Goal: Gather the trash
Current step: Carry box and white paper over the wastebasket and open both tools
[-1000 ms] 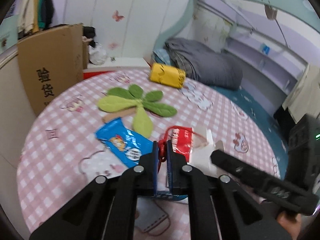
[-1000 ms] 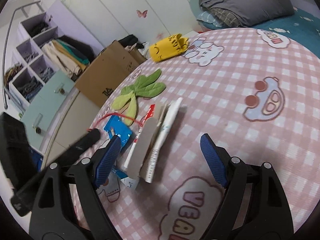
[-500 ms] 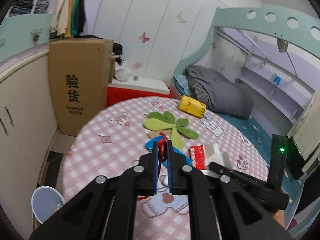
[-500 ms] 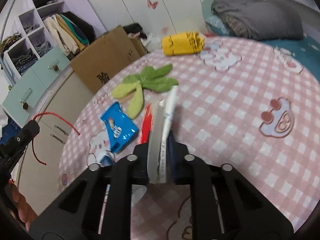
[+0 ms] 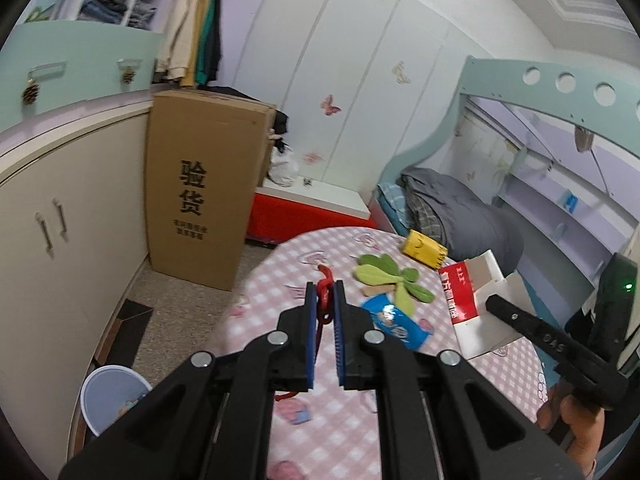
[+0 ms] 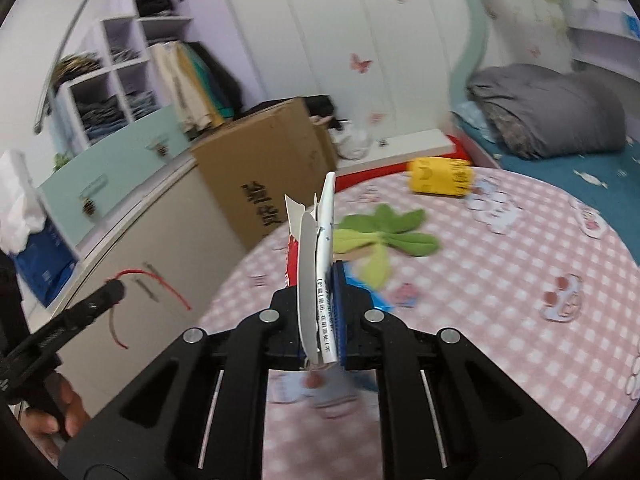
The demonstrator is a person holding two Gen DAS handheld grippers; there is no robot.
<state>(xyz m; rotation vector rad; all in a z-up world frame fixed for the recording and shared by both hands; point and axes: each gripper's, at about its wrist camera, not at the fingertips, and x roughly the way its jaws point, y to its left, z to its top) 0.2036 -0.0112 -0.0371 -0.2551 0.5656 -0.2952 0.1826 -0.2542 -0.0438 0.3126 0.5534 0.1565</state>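
Observation:
My left gripper (image 5: 323, 300) is shut on a thin red string (image 5: 323, 285) and holds it above the left edge of the pink checked table (image 5: 288, 276). The string also shows in the right wrist view (image 6: 154, 280). My right gripper (image 6: 318, 280) is shut on a flattened red and white carton (image 6: 316, 240), lifted off the table and held upright. The carton also shows in the left wrist view (image 5: 476, 292). A blue snack wrapper (image 5: 396, 320) lies on the table. A white bin (image 5: 110, 396) stands on the floor at the lower left.
A green leaf-shaped cloth (image 5: 390, 274) and a yellow roll (image 5: 424, 249) lie further back on the table. A tall cardboard box (image 5: 200, 184) stands by cream cabinets (image 5: 68, 224). A bed with a grey quilt (image 6: 548, 112) is behind the table.
My left gripper has lifted the red string and swung left towards the floor and the bin. My right gripper has closed on the carton and raised it off the table.

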